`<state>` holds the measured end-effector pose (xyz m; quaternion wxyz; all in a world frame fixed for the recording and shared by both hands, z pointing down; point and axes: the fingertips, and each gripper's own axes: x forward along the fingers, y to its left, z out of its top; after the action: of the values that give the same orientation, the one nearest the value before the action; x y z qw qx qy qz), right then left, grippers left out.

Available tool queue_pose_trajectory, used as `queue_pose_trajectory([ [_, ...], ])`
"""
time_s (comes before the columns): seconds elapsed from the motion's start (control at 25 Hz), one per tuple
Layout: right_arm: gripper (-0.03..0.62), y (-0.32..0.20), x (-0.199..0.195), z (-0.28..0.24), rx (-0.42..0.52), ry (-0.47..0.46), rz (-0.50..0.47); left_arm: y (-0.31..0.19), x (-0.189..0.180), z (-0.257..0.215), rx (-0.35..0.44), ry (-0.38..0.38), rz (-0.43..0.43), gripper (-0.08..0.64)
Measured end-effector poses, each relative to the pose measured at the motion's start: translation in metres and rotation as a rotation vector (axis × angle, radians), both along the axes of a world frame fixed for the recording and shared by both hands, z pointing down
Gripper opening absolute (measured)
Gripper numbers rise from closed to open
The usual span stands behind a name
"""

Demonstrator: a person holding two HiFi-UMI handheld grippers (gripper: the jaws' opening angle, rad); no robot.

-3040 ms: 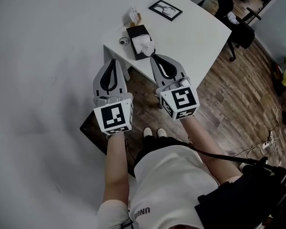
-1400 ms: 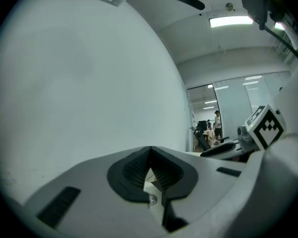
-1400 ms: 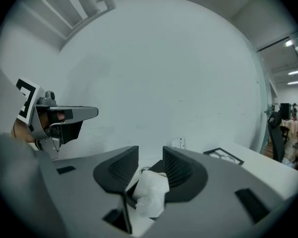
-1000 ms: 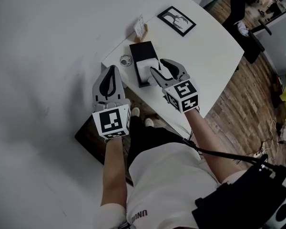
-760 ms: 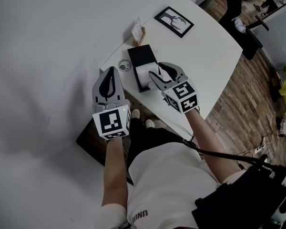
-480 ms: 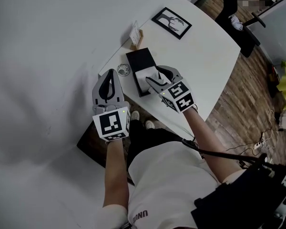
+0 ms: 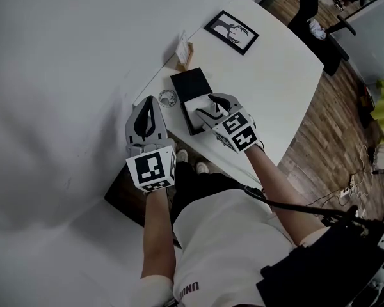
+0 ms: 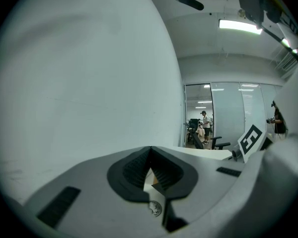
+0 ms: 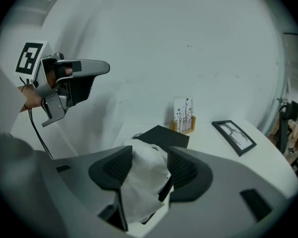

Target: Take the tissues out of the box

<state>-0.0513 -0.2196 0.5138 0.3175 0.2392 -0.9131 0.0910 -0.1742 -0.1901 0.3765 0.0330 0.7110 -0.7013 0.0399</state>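
A black tissue box (image 7: 191,85) lies on the white table (image 7: 275,75) near its left edge, with a white tissue (image 7: 192,110) puffed up from its near end. My right gripper (image 7: 203,105) stands over that end, jaws wide, the tissue (image 9: 145,180) filling the gap between them. The pads do not clearly press it. The box lid (image 9: 164,137) shows beyond the jaws. My left gripper (image 7: 147,100) hangs left of the table, off its edge, jaws closed tip to tip and empty; in its own view the left gripper (image 8: 150,150) points towards the wall.
A small round object (image 7: 167,98) sits left of the box. A card holder (image 7: 182,52) and a framed picture (image 7: 232,32) stand farther back. The wall runs close along the left. An office chair (image 7: 320,18) stands on the wooden floor beyond the table.
My right gripper has come forward and down over the box's near end, its jaws spread wider around the tissue. The left gripper has stayed about where it was.
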Motion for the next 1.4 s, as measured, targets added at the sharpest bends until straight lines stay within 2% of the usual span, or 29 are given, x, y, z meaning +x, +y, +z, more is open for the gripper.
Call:
queue_pose_trajectory([
  [0.2, 0.224, 0.003, -0.002, 0.008, 0.010, 0.078, -0.046, -0.004, -0.001, 0.004, -0.011, 0.003, 0.004, 0.012],
  [0.48, 0.129, 0.004, -0.001, 0.009, 0.038, 0.110, -0.067, -0.007, -0.001, 0.003, -0.012, 0.000, 0.010, 0.012],
  [0.64, 0.097, 0.005, -0.001, 0.009, -0.001, 0.093, -0.047, -0.008, -0.002, 0.006, -0.015, 0.004, 0.008, 0.012],
  [0.92, 0.040, 0.006, -0.001, -0.002, 0.005, 0.090, -0.063, -0.010, -0.004, 0.006, -0.014, 0.016, -0.005, 0.012],
  [1.16, 0.029, -0.003, 0.006, -0.012, -0.015, 0.035, -0.021, -0.007, -0.007, 0.010, -0.022, 0.031, -0.011, 0.012],
  [1.4, 0.028, -0.010, 0.010, -0.022, 0.005, 0.002, 0.003, -0.006, -0.008, 0.011, -0.018, 0.029, -0.015, 0.012],
])
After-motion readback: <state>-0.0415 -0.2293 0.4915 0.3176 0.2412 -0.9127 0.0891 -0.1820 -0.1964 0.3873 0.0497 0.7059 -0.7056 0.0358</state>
